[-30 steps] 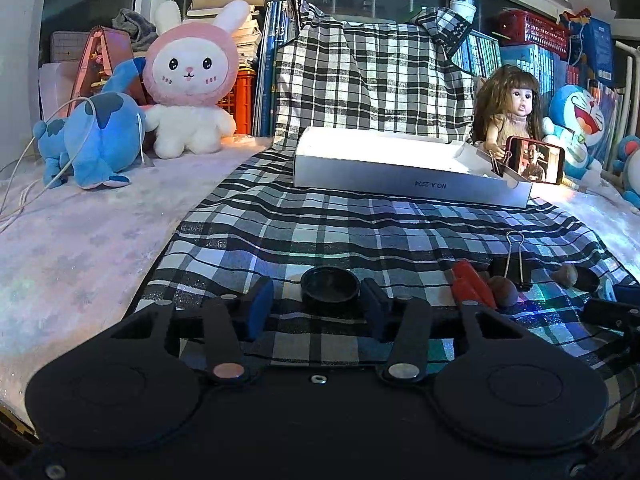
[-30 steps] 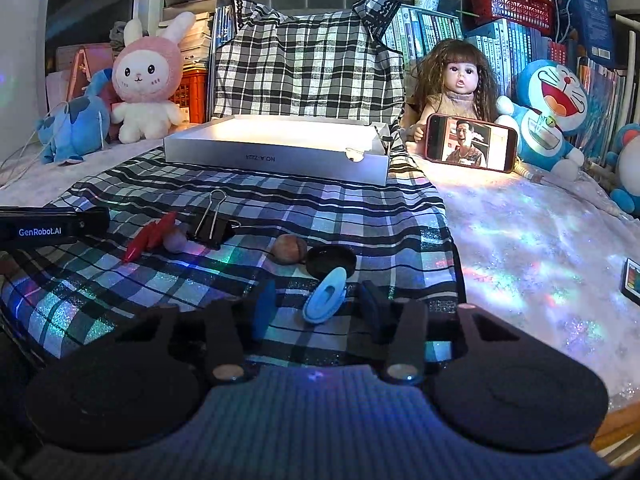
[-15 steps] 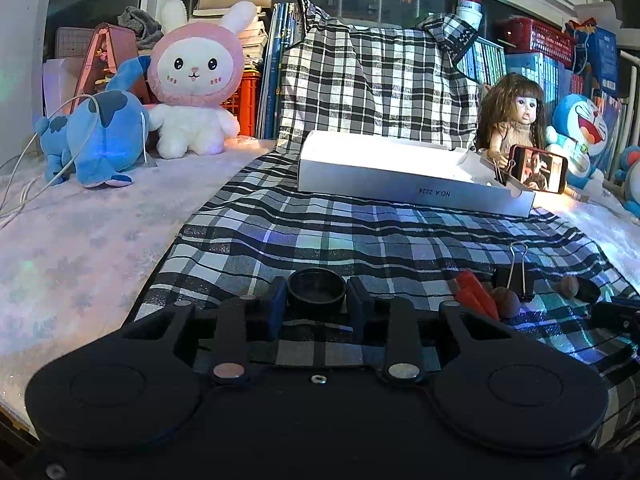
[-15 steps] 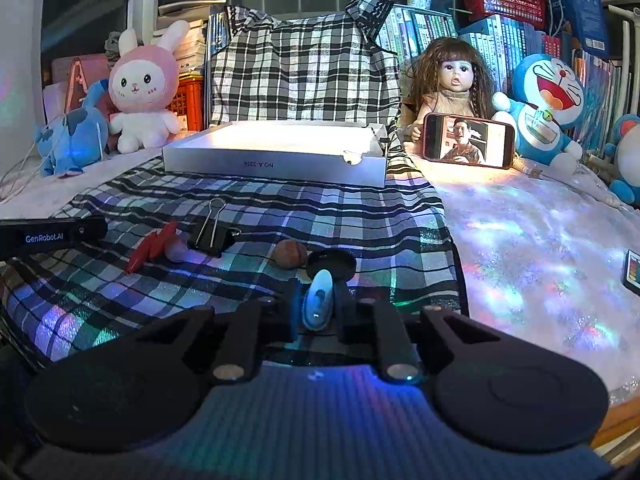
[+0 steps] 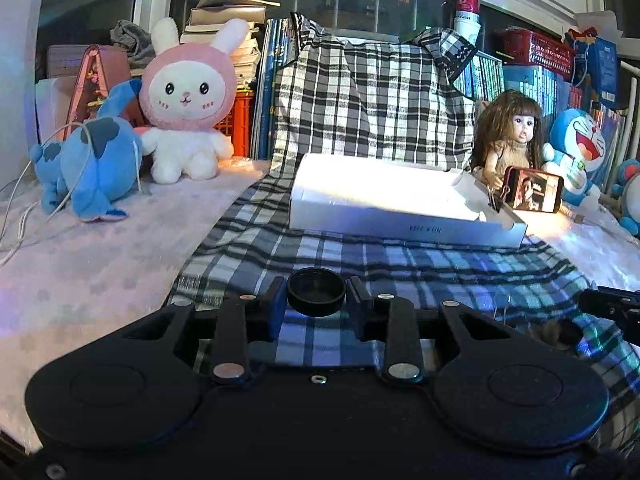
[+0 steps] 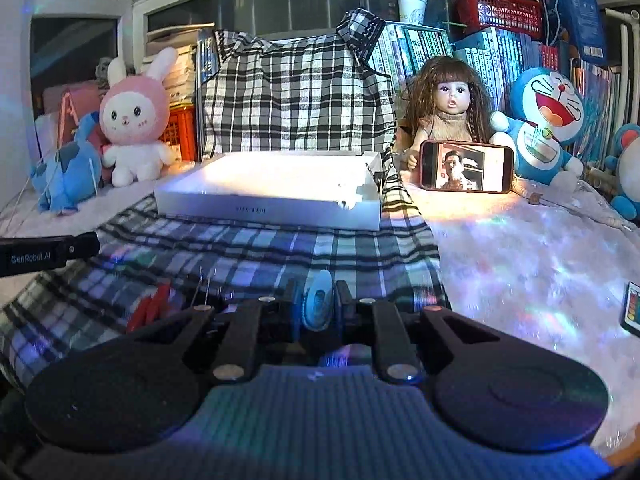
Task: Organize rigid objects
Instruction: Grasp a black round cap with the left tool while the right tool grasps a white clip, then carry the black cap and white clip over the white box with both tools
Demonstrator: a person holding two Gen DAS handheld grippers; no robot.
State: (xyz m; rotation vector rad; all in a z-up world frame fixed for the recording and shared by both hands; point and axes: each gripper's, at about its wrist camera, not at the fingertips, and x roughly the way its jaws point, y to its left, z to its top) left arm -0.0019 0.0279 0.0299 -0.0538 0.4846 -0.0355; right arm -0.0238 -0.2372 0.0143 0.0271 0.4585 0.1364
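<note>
My left gripper (image 5: 316,300) is shut on a round black cap (image 5: 316,297) and holds it above the plaid cloth (image 5: 400,264). My right gripper (image 6: 317,308) is shut on a light blue oval piece (image 6: 317,306), also lifted off the cloth. A shallow white box (image 5: 400,200) lies open ahead on the cloth; it also shows in the right wrist view (image 6: 272,192). A red object (image 6: 150,310) and a binder clip's wire handles (image 6: 202,288) lie on the cloth left of my right gripper, partly hidden by it.
A doll (image 6: 448,116) holds up a phone (image 6: 466,166) behind the box. Plush toys sit at the back: a pink rabbit (image 5: 186,100), a blue animal (image 5: 88,164), a Doraemon (image 6: 544,120). Books line the rear. The left gripper's body (image 6: 44,254) shows at the left edge.
Both grippers closed from open: the left on the black cap, the right on the blue piece. Both then lifted their objects off the cloth and moved toward the box.
</note>
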